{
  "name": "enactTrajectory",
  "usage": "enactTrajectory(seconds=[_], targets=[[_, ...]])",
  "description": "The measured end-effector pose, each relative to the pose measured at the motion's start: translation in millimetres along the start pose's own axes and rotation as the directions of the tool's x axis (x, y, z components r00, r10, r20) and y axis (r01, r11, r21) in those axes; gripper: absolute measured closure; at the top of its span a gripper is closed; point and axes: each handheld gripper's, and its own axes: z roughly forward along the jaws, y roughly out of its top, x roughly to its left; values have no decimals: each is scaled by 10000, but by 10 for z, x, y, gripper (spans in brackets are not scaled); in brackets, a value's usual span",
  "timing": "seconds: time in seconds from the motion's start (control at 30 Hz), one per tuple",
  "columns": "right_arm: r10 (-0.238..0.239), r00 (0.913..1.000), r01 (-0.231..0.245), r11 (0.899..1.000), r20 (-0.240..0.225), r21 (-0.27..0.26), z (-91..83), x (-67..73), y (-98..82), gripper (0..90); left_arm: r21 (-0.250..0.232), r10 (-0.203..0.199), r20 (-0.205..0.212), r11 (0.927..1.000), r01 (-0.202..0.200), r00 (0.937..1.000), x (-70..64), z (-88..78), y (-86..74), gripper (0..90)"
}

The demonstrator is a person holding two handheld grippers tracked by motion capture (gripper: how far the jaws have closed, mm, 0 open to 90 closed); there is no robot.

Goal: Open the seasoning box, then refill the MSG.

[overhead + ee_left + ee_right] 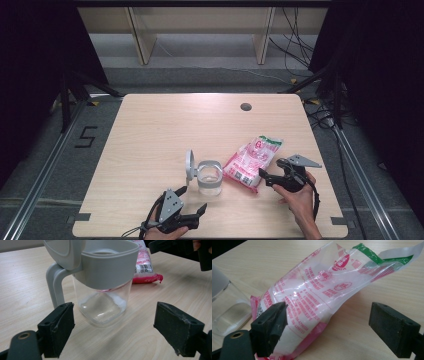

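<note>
Pale wood-grain table (pixel 160 130) carries a clear, square-sided jar (pixel 209 181) with a grey collar and its grey lid (pixel 189 164) flipped up on the left; a thin white layer lies at the bottom. Just right of it lies a glossy plastic bag (pixel 252 160), pink and white with a green band at the torn far end, printed in red characters I cannot read, plus a barcode. Its long axis runs from near-left to far-right. My left gripper (pixel 113 327) gapes wide before the jar, grasping nothing. My right gripper (pixel 327 327) is spread at the bag's near end, one jaw just beside it.
</note>
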Motion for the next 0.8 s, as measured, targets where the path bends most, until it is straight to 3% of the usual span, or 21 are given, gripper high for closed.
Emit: enactTrajectory(seconds=[0.03,0.07,0.1,0.13,0.2,0.23,0.3,0.33,0.37,0.43,0.47,0.5,0.57,0.6,0.67,0.73,0.8], targets=[[-426,9991,426,9991,7,-60,22,-43,3,159,35,-188,-31,9998,188,9998,-14,-2,-6,155],[204,9998,-204,9998,-39,2,33,0,-1,159,31,-223,-29,9997,223,9997,-17,-1,-7,155],[-277,9995,276,9996,-129,-104,45,-52,7,159,-143,-328,22,9994,329,9995,-21,16,-12,155],[-273,9996,273,9996,-38,-84,60,-55,8,159,-41,-337,4,9994,337,9994,-19,12,-13,155],[-67,9994,62,9999,-327,-147,65,-50,20,159,-63,-366,40,9993,367,9993,-28,16,-16,155],[-196,9994,191,9996,-273,-185,69,-60,24,159,-29,-65,135,10000,65,9999,-10,17,-10,155],[-112,9993,103,9997,-344,-242,82,-55,29,159,-2,-138,31,9999,138,9999,-28,16,-13,155],[303,9993,-308,9993,-236,-195,90,-16,23,159,101,-319,12,9994,319,9995,-47,11,-19,155],[-135,9993,128,9997,-352,-184,92,-57,29,159,206,-225,24,9995,225,9997,-46,5,-19,155],[-155,9992,150,9998,-359,-141,114,-62,30,159,104,-271,69,9996,271,9996,-55,6,-18,155],[-196,9998,194,9996,-91,-204,145,-57,29,159,99,-322,57,9994,321,9995,-61,6,-18,155],[-172,9996,166,9996,-236,-242,157,-56,29,159,73,-102,101,9999,101,9999,-46,8,-14,155],[305,9988,-307,9995,-390,-45,184,-25,23,160,149,-200,31,9997,200,9998,-55,7,-31,155],[-114,9994,110,9998,-335,-141,211,-64,29,160,223,-57,42,9997,56,10000,-47,5,-35,155],[102,9985,-103,9999,-539,-21,229,-59,31,162,121,-299,146,9995,297,9994,-63,14,-46,155],[56,9996,-56,10000,-292,-11,274,-62,38,160,52,-335,110,9994,334,9994,-71,15,-50,155],[20,9998,-16,9998,-193,181,294,-43,61,161,153,36,90,9999,-38,10000,-55,0,-43,155]])
